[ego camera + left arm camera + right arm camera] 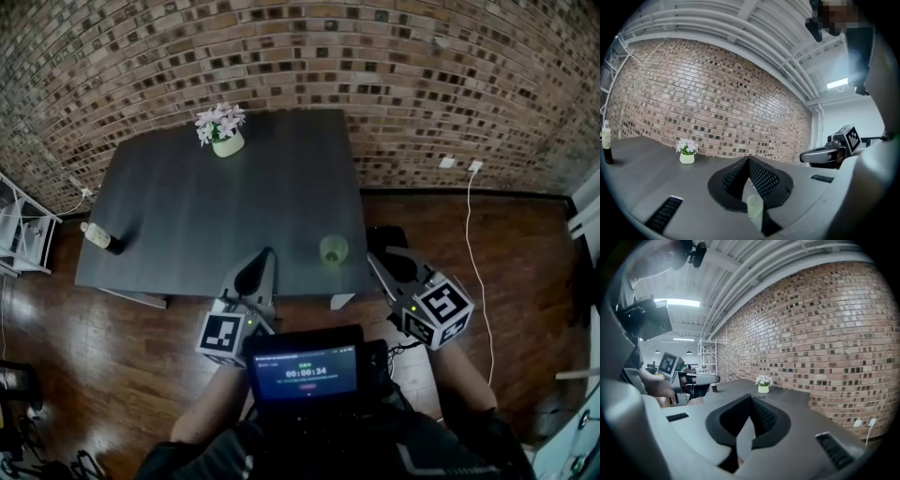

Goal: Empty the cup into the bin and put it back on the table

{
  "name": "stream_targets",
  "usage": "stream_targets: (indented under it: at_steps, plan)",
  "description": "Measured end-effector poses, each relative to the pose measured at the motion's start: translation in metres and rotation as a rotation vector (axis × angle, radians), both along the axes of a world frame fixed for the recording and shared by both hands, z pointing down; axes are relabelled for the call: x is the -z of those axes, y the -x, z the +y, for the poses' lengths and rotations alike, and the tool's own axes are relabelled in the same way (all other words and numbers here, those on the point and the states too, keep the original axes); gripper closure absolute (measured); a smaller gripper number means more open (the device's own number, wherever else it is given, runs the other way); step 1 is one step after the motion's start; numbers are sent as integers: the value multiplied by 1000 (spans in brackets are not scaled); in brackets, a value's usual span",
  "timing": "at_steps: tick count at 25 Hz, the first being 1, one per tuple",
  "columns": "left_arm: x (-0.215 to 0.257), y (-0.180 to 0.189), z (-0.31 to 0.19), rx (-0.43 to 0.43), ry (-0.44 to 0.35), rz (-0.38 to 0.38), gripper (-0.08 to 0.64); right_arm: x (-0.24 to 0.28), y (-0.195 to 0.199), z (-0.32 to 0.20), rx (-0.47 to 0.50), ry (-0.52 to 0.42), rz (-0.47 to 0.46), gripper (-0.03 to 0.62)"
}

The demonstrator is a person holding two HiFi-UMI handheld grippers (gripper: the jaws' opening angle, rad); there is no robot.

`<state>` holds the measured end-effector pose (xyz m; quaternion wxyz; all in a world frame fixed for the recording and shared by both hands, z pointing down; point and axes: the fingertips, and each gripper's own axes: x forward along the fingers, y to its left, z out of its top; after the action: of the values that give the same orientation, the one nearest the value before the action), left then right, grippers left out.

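While its jaws are pressed together on nothing, the left claw (749, 159) is held over the near edge of the desk (187, 216). The right claw (751, 397) is likewise closed and empty, just off the desk's right front corner. The cup (334, 249) is stood upright on the desk by that edge, between the claws, touched by neither. A flowerpot (225, 141) is seen at the far side, a bottle (98, 236) at the left.

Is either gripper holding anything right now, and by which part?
Nothing is held. The left gripper and right gripper are both shut and empty; the cup stands free on the table.
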<state>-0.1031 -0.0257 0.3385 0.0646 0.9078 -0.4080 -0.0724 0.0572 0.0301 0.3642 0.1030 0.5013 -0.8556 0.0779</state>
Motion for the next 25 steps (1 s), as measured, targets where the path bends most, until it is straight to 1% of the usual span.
stream_targets:
  at_steps: [6, 10, 15, 25]
  plan:
    - [-5, -4, 8, -17, 12, -7, 560, -1, -23, -3, -99, -5, -11, 591]
    - [-8, -3, 8, -12, 19, -8, 560, 5, -39, -3, -151, -31, -16, 591]
    - [-14, -6, 10, -8, 23, -14, 560, 2, -51, 0, -166, -34, -33, 591]
    - [-17, -17, 17, -11, 23, -19, 560, -1, -57, 6, -148, -34, -53, 591]
